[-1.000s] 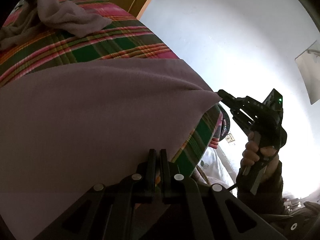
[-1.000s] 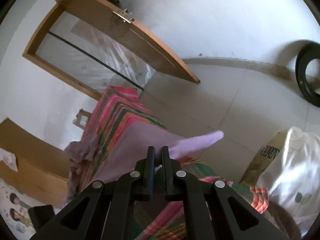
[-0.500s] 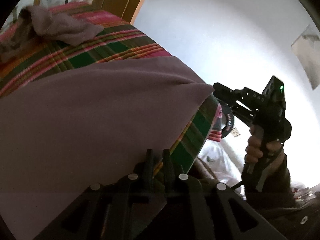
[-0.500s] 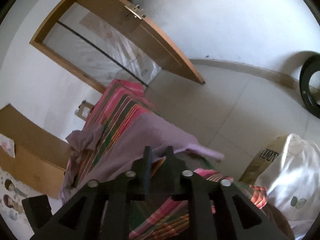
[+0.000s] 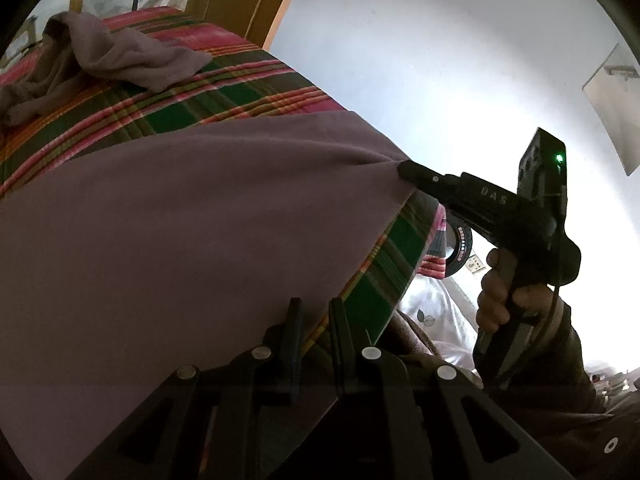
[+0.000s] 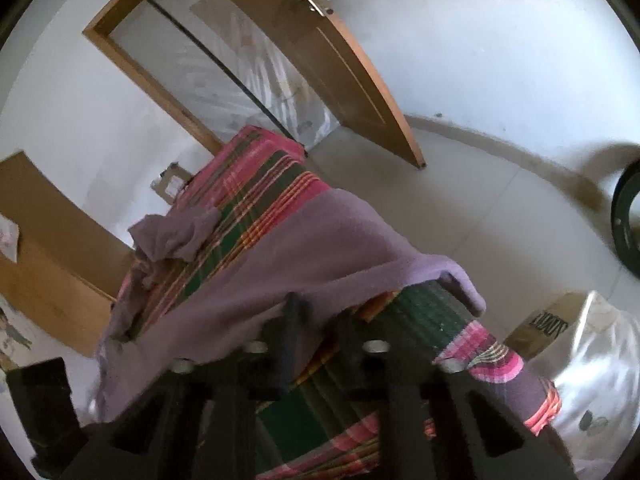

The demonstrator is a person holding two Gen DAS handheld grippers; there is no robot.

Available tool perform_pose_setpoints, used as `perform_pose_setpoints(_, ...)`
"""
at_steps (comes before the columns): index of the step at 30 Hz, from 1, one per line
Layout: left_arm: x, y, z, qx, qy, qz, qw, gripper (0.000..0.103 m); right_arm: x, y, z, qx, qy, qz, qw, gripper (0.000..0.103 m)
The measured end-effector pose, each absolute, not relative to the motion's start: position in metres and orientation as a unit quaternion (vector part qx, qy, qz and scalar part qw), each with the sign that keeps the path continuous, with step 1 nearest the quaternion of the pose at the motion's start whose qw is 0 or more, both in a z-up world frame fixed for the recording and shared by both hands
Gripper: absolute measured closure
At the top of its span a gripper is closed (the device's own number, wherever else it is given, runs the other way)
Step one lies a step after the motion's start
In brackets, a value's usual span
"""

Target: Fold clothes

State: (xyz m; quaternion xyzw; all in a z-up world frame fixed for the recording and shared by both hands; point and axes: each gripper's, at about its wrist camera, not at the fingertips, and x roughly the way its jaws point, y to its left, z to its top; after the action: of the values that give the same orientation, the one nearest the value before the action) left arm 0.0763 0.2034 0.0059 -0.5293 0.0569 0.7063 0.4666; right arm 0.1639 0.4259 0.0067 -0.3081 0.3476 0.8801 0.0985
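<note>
since a second ago both my tools have opened and the purple cloth (image 5: 192, 232) has dropped flat onto the plaid bed (image 5: 224, 96), its corner hanging over the edge. left tool (image 5: 314, 320) shows a gap between its fingers, gripping nothing. right tool (image 6: 320, 316) is likewise parted over the cloth edge. crumpled garment (image 5: 120, 56) lies farther up the bed, near the wooden door (image 6: 340, 80).
</note>
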Motion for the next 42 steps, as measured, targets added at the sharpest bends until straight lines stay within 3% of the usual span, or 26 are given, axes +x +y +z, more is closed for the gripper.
perform_pose_setpoints(4, 0.075, 0.2, 0.006, -0.532, 0.05, 0.705, 0.466, 0.091, 0.17, 0.423, 0.012, -0.299, 0.341, 0.885, 0.101, 0.1)
perform_pose_setpoints(14, 0.071, 0.182, 0.004, -0.54, 0.031, 0.7, 0.466, 0.091, 0.188, 0.428, 0.001, -0.306, 0.415, 0.853, 0.084, 0.1)
perform_pose_setpoints(25, 0.061, 0.138, 0.01, -0.535, -0.002, 0.728, 0.428, 0.091, 0.185, 0.432, 0.01, -0.31, 0.382, 0.861, 0.131, 0.098)
perform_pose_setpoints(33, 0.045, 0.036, 0.019, -0.521, -0.087, 0.777, 0.343, 0.091, 0.182, 0.418, 0.027, -0.339, 0.329, 0.866, 0.166, 0.091)
perform_pose_setpoints(42, 0.037, -0.1, 0.038, -0.498, -0.174, 0.823, 0.21, 0.091, 0.165, 0.379, 0.099, -0.301, 0.246, 0.91, 0.146, 0.088)
